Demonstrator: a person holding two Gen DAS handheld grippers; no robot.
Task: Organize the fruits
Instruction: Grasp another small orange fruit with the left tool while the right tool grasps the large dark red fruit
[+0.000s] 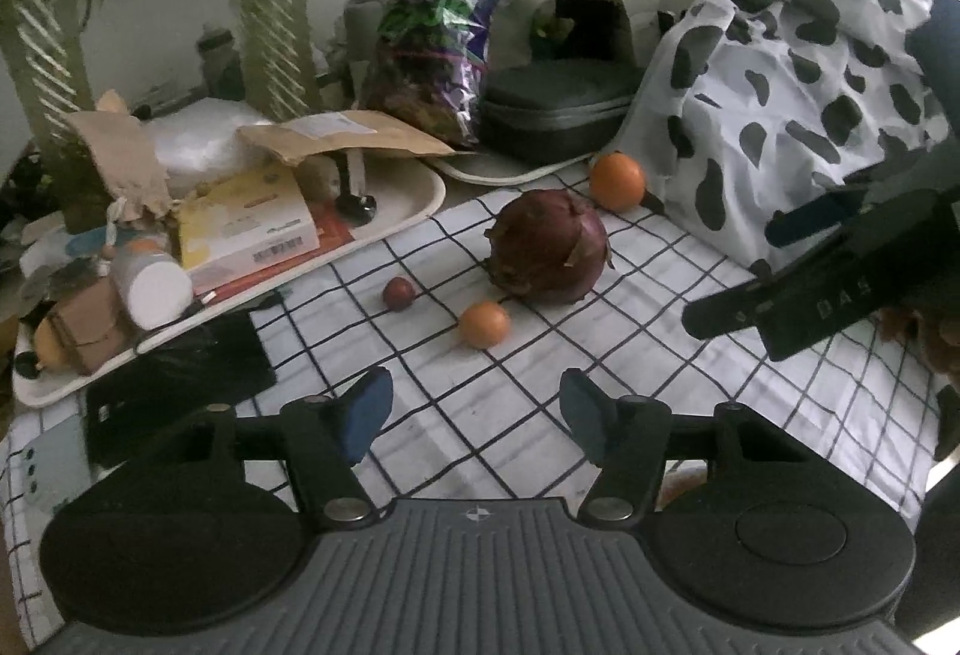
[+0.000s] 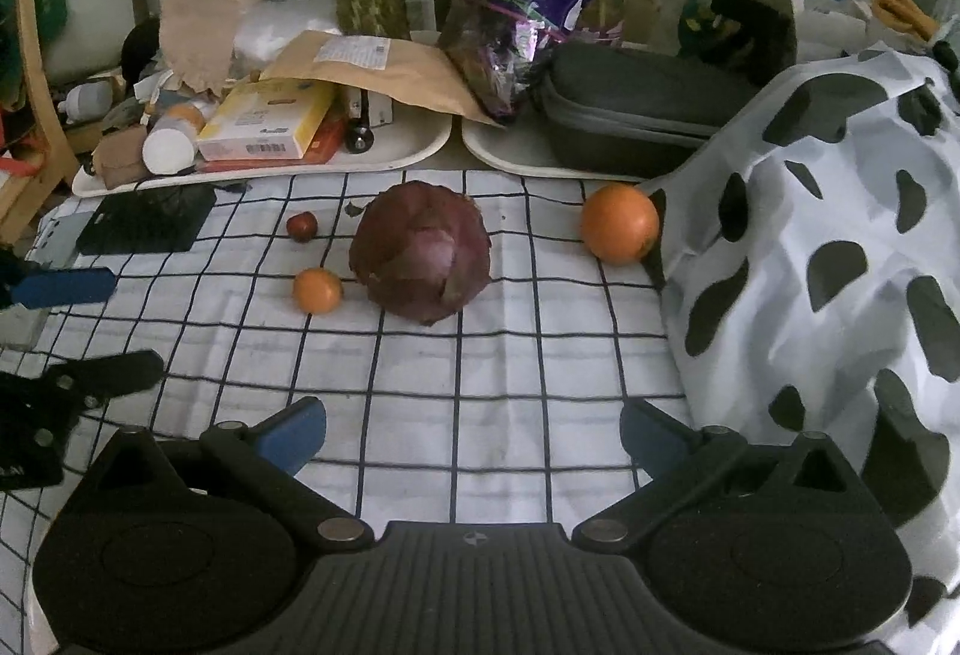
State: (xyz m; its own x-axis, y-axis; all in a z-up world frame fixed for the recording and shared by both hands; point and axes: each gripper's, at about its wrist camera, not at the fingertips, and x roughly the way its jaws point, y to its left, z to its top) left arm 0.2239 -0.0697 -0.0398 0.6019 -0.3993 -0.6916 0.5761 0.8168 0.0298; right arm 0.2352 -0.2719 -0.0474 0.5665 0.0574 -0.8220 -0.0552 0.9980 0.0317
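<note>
Fruit lay on the checked cloth (image 2: 480, 385) of my tabletop. My left tongs (image 1: 474, 418) gaped, nothing between them; my right tongs (image 2: 474, 436) stood wide apart, also empty. From the right camera, the purple cabbage (image 2: 420, 259) sat at twelve o'clock, the small orange (image 2: 317, 290) just beside it at nine, the dark red fruit (image 2: 301, 227) at ten, the big orange (image 2: 619, 224) at two, against the spotted fabric (image 2: 810, 265).

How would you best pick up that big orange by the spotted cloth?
Grip the big orange across its round middle, coming from above and the front. The spotted cloth seems to crowd its right side, so the fingers likely fit best front and back.
</note>
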